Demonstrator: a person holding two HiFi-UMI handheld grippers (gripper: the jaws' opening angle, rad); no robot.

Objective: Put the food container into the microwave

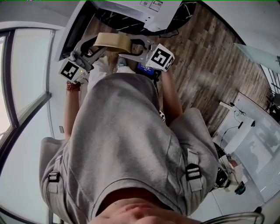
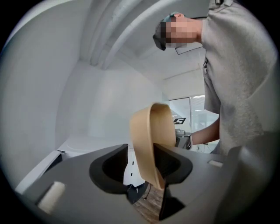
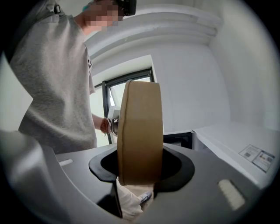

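A round tan food container [image 1: 113, 41] hangs at chest height over the floor, gripped from both sides. My left gripper [image 1: 97, 47] is shut on its left rim and my right gripper [image 1: 139, 49] on its right rim. In the left gripper view the food container [image 2: 151, 135] stands edge-on, its wall pinched by the left gripper [image 2: 148, 168]. In the right gripper view the food container [image 3: 140, 131] fills the gap of the right gripper [image 3: 139, 175]. A dark-fronted appliance [image 3: 180, 139], perhaps the microwave, sits beside a white top [image 3: 245, 140]; I cannot tell if its door is open.
My grey top [image 1: 127, 140] fills the middle of the head view. Ahead is a white labelled unit [image 1: 146, 8] beside a dark panel [image 1: 78, 28]. Wooden floor [image 1: 210, 65] runs to the right, a window [image 1: 22, 87] is at left, a white desk [image 1: 245, 127] at right.
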